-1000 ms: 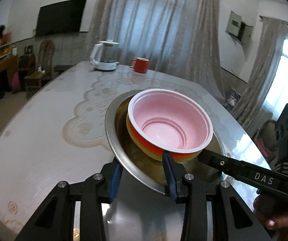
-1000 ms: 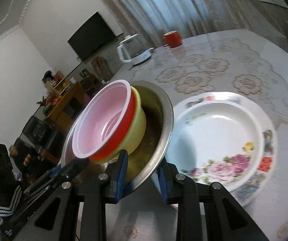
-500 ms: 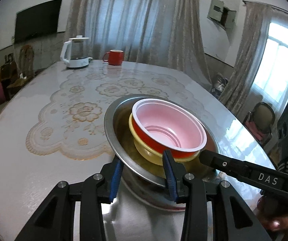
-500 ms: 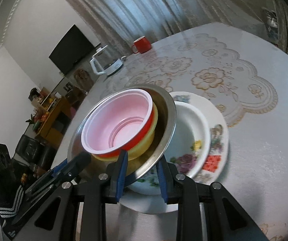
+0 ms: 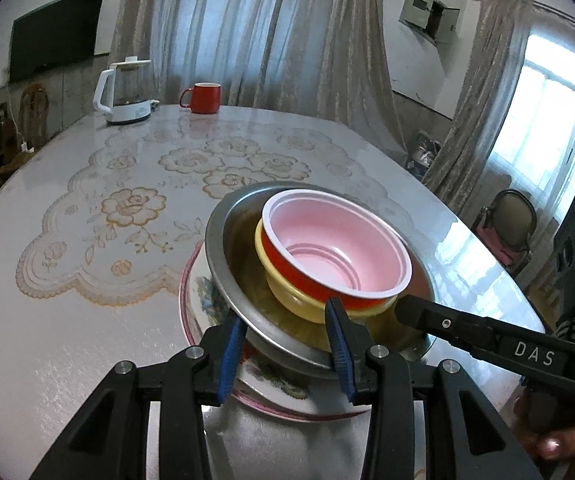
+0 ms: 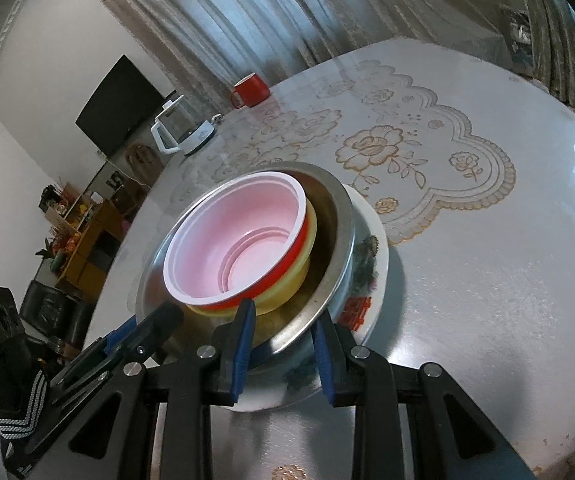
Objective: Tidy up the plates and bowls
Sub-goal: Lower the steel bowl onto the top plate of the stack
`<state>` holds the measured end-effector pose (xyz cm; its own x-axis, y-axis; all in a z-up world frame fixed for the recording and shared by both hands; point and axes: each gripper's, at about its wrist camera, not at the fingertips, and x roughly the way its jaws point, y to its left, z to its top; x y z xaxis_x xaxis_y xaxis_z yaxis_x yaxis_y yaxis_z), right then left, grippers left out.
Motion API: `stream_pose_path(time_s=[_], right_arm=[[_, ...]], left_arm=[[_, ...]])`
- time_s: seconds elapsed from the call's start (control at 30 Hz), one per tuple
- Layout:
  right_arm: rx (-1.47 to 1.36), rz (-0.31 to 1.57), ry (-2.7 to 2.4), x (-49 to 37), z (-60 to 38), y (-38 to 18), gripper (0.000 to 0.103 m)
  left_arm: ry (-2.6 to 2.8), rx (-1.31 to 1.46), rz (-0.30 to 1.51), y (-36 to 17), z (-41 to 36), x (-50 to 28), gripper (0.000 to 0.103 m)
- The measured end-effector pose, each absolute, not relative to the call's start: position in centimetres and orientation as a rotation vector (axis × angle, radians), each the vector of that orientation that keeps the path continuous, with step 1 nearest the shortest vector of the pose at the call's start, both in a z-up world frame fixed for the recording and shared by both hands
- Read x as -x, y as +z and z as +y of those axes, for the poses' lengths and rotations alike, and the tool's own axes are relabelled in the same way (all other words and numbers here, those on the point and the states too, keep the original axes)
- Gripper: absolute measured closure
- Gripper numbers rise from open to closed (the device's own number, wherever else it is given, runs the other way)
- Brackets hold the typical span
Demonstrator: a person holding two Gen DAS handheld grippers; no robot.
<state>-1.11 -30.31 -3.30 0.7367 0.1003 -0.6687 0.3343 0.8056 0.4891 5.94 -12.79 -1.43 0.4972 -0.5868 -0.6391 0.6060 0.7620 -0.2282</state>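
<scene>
Claws [image 5: 285, 346] [image 6: 283, 346] both pinching steel bowl [image 5: 227, 256] rim; plate's [image 6: 381, 248] far edge only from right.

My left gripper [image 5: 285, 344] has its blue-padded fingers [image 5: 338, 342] straddling the near rim of the steel bowl [image 5: 223, 248], one pad outside, one inside. Whether they actually pinch it, I cannot tell. Just ahead, inside that bowl, sits a yellow bowl [image 5: 287, 296] with a red bowl [image 5: 337, 258] nested in it. The steel bowl sits over a floral plate [image 5: 203, 300] directly below my fingers. To my right, the right gripper [image 5: 411, 308] reaches the same rim. Far ahead-left stand a kettle [image 5: 125, 92] and red mug [image 5: 203, 98].
</scene>
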Motion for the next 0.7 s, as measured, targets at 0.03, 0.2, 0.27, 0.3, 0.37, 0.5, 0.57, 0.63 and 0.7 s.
stream_pose_path(time_s=[0.03, 0.2, 0.27, 0.3, 0.37, 0.5, 0.57, 0.63, 0.7], right_arm=[[-0.629, 0.745, -0.14, 1.1, -30.2, -3.3, 0.075], [-0.619, 0.747, -0.144, 0.9, -30.1, -3.3, 0.075], [-0.617, 0.748, -0.148, 0.9, -30.0, -3.3, 0.075], [-0.618, 0.749, -0.15, 0.8, -30.0, -3.3, 0.075], [-0.629, 0.75, -0.151, 0.8, -30.2, -3.3, 0.075], [-0.625, 0.754, -0.159, 0.6, -30.2, -3.3, 0.074], [-0.61, 0.76, -0.167, 0.5, -30.0, -3.2, 0.074], [-0.611, 0.763, -0.17, 0.4, -30.0, -3.3, 0.073], [-0.622, 0.761, -0.173, 0.5, -30.2, -3.3, 0.073]], left_arm=[[-0.722, -0.025, 0.764, -1.5, -12.8, -5.9, 0.062], [-0.716, -0.004, 0.777, -2.0, -12.5, -6.0, 0.062], [-0.715, -0.006, 0.774, -1.9, -12.5, -5.8, 0.062], [-0.717, -0.005, 0.775, -1.9, -12.5, -5.7, 0.061], [-0.728, 0.008, 0.78, -1.9, -12.4, -5.7, 0.061], [-0.737, 0.017, 0.781, -1.9, -12.1, -5.6, 0.061], [-0.738, 0.018, 0.781, -1.9, -12.1, -5.5, 0.061], [-0.742, 0.02, 0.782, -1.8, -11.9, -5.4, 0.061], [-0.74, 0.021, 0.775, -1.7, -11.7, -5.2, 0.061]])
